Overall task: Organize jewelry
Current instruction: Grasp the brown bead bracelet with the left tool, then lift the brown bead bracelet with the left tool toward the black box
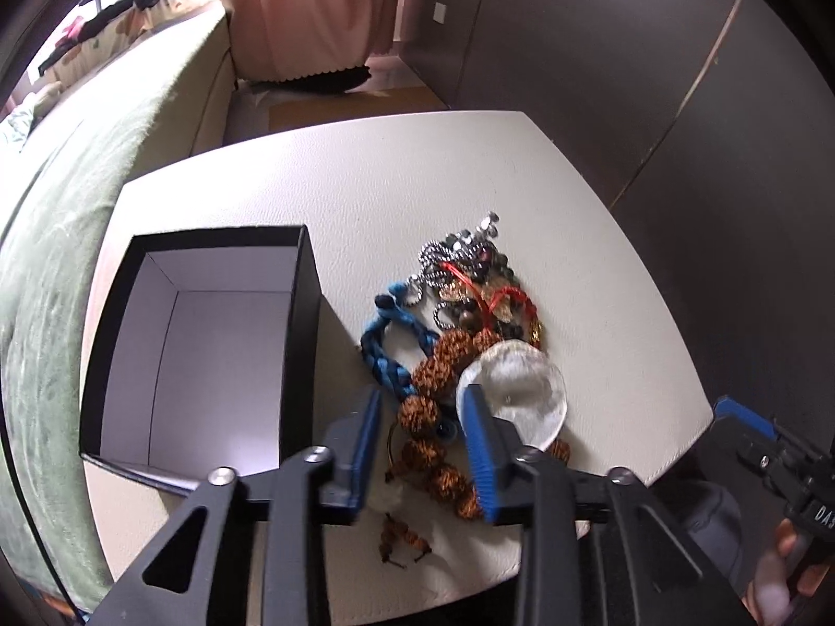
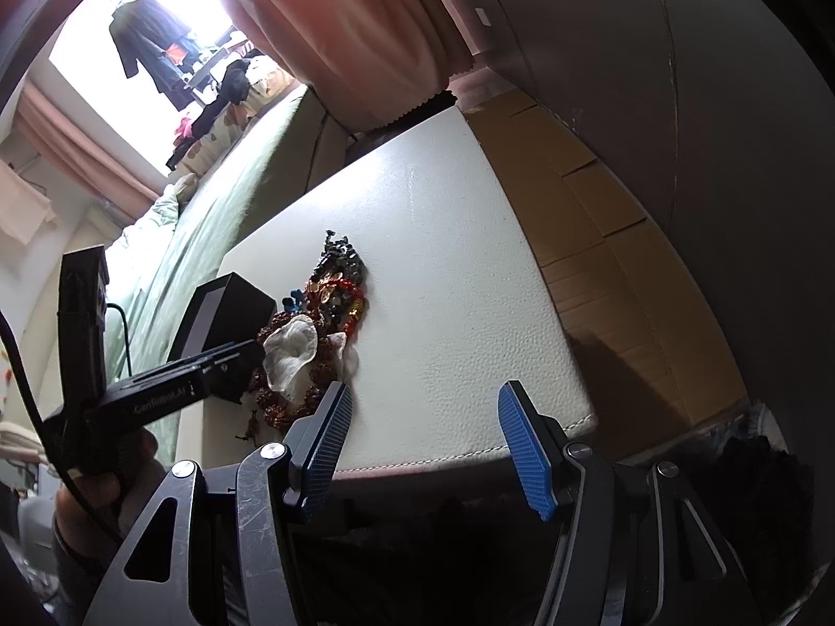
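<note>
Jewelry pile [image 1: 469, 323] heaped on the white desk [image 1: 574, 240], just beside the empty black box [image 1: 209, 344]. Left gripper [image 1: 424, 448] over the brown bead strand [image 1: 438, 417], fingers parted, gripping nothing; right gripper [image 2: 422, 443] wide, idle. Pick-up step, likely; next: lower, close on beads, carry to box.

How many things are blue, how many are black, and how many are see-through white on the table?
Blue: 1, the blue braided cord
Black: 1, the open black box
See-through white: 1, the clear shell-like disc
Total: 3
</note>
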The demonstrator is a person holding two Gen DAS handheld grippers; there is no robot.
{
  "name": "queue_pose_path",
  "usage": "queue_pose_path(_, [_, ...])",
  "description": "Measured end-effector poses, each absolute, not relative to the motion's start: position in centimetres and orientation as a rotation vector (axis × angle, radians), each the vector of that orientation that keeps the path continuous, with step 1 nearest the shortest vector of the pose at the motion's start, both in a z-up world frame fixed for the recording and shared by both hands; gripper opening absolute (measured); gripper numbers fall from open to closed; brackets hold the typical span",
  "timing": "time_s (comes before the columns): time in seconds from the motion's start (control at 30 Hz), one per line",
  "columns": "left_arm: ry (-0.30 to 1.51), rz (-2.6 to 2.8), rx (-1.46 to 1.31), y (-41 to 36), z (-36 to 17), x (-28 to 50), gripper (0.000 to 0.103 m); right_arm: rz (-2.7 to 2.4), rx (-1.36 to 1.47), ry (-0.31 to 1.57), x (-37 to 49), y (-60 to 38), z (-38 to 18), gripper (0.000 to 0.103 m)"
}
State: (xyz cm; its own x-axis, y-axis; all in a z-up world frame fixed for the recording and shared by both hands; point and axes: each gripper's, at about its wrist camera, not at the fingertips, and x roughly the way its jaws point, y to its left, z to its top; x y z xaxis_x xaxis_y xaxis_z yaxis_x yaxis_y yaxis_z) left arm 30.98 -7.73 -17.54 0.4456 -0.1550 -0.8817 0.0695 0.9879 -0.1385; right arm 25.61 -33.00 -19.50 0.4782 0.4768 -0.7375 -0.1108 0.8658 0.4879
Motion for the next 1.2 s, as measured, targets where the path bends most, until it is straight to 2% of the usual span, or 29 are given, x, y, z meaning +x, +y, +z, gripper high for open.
queue_pose_path(0.47, [1.123, -0.127, 0.064, -10.4, -19.0, 32.7, 0.030, 0.378, 0.424, 1.026, 25.8, -33.1, -20.2, 0.060])
queue_pose_path(0.57, [1.144, -0.139, 0.051, -10.4, -19.0, 33.1, 0.020, 0.386, 0.419, 1.025, 25.8, -32.8, -20.0, 0.060])
queue_pose_path(0.63, [1.152, -0.153, 0.028, -10.1, -18.8, 33.1, 0.020, 0.388, 0.418, 1.027, 25.8, -32.7, -19.9, 0.060])
queue_pose_path(1.2, [0.971, -0.307, -0.076, -9.8, -10.3, 29.7, 0.020, 0.407, 0.417, 0.994, 25.2, -32.2, -18.3, 0.060])
